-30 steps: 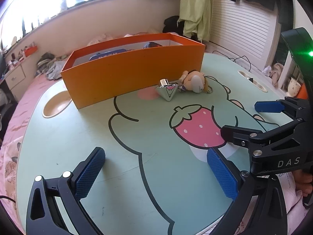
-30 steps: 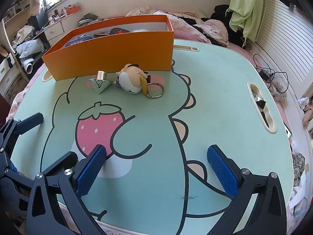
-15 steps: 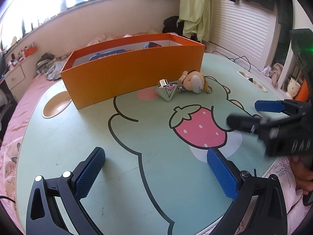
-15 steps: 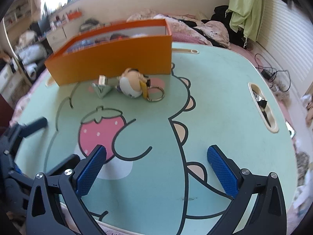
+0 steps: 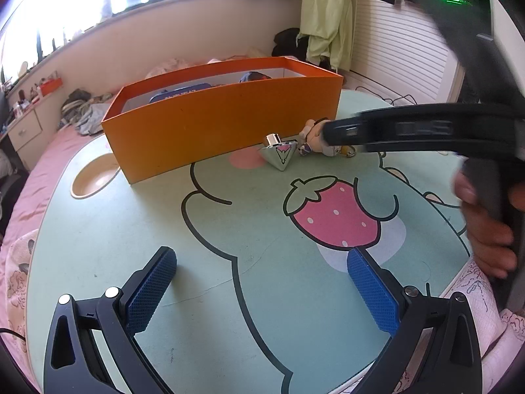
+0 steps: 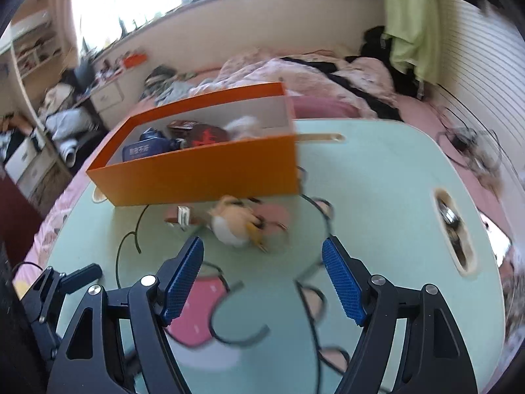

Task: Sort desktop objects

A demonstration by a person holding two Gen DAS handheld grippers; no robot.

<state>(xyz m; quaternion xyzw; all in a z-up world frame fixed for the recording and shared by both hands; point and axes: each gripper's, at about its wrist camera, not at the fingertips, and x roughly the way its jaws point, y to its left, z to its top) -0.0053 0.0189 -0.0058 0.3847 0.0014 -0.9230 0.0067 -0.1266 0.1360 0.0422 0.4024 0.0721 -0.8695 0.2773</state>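
Note:
An orange box (image 5: 223, 131) stands at the far side of the green cartoon table (image 5: 229, 229); it also shows in the right wrist view (image 6: 203, 170) with several items inside. A silver spinning top (image 5: 279, 152) and a plush hamster keychain (image 5: 318, 141) lie just in front of it. The right wrist view shows the top (image 6: 183, 217) and the keychain (image 6: 234, 226) too, blurred. My left gripper (image 5: 262, 292) is open and empty low over the near table. My right gripper (image 6: 262, 279) is open and empty, raised, just short of the keychain.
The table has a round cup recess (image 5: 92, 184) at the left and a slot (image 6: 454, 229) at the right holding small items. A bed with pink bedding and clothes (image 6: 311, 75) lies behind the table. A strawberry print (image 5: 334, 216) marks the table's middle.
My right gripper has risen and moved forward toward the keychain and box, crossing the left wrist view as a blur. My left gripper has not moved.

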